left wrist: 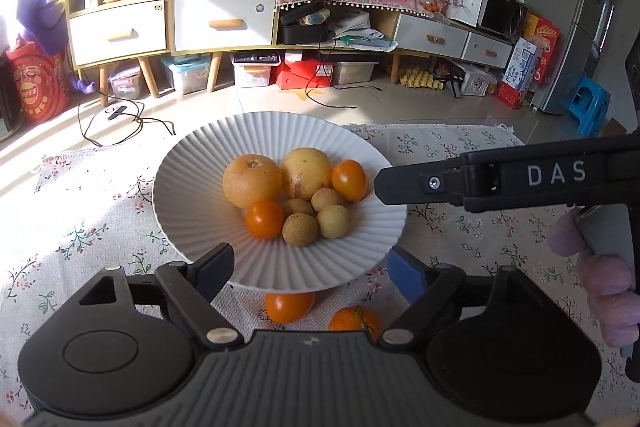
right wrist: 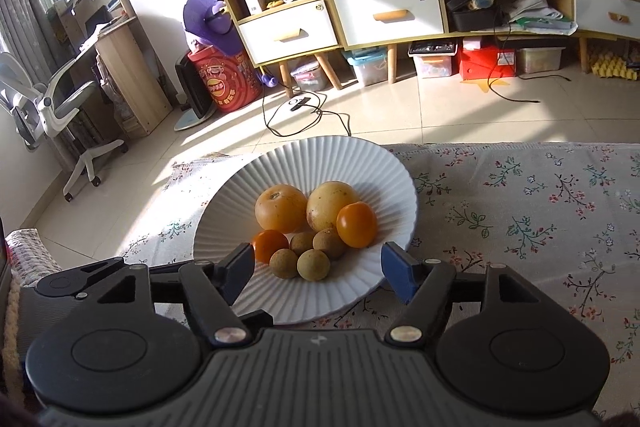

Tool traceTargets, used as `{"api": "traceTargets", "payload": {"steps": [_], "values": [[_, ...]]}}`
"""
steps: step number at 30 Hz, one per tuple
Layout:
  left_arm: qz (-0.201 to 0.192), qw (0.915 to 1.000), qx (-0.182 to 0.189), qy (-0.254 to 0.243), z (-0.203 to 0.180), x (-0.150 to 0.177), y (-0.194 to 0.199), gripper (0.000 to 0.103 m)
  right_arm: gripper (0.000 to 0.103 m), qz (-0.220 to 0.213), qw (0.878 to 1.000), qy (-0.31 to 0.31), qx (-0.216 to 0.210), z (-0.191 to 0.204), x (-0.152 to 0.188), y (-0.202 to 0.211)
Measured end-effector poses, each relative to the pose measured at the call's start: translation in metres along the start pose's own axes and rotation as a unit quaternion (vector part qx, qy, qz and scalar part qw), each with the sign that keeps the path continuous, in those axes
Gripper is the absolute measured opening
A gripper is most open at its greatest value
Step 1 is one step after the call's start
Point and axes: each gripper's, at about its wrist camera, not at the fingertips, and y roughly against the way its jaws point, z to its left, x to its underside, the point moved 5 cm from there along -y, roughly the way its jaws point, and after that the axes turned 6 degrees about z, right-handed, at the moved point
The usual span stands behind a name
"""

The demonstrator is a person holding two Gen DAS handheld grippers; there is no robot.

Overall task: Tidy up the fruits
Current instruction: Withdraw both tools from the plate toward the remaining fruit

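Observation:
A white ribbed bowl [left wrist: 192,163] [right wrist: 240,187] stands on the flowered tablecloth and holds an orange [left wrist: 251,185] [right wrist: 281,208], a pale yellow round fruit [left wrist: 306,173] [right wrist: 330,204], two orange tomatoes [left wrist: 349,180] [left wrist: 264,219] [right wrist: 356,224] and several small brown longans [left wrist: 300,229] [right wrist: 313,264]. A third tomato [left wrist: 289,305] and a tangerine [left wrist: 353,319] lie on the cloth under the bowl's near rim. My left gripper [left wrist: 308,273] is open and empty over that rim. My right gripper [right wrist: 318,275] is open and empty at the bowl's near right; seen from the left wrist its finger [left wrist: 404,183] reaches the bowl's right rim.
The flowered tablecloth [right wrist: 520,219] covers the table to the right of the bowl. Its far edge [left wrist: 440,127] drops to a tiled floor with cables. Shelves, drawers and storage boxes [left wrist: 256,27] line the back wall. An office chair [right wrist: 48,107] stands at the left.

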Motion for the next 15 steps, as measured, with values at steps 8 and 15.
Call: {"api": "traceTargets", "payload": {"steps": [8,15], "values": [[-0.003,0.9999,-0.01,-0.001,0.003,0.006,0.018,0.083,0.08,-0.004,1.0,-0.001,0.01,0.003,0.008,0.012],[-0.004,0.9997,-0.023,-0.007,0.003,0.016,0.033,0.092,0.088,-0.009,1.0,-0.007,0.01,0.004,0.015,0.022]]}}
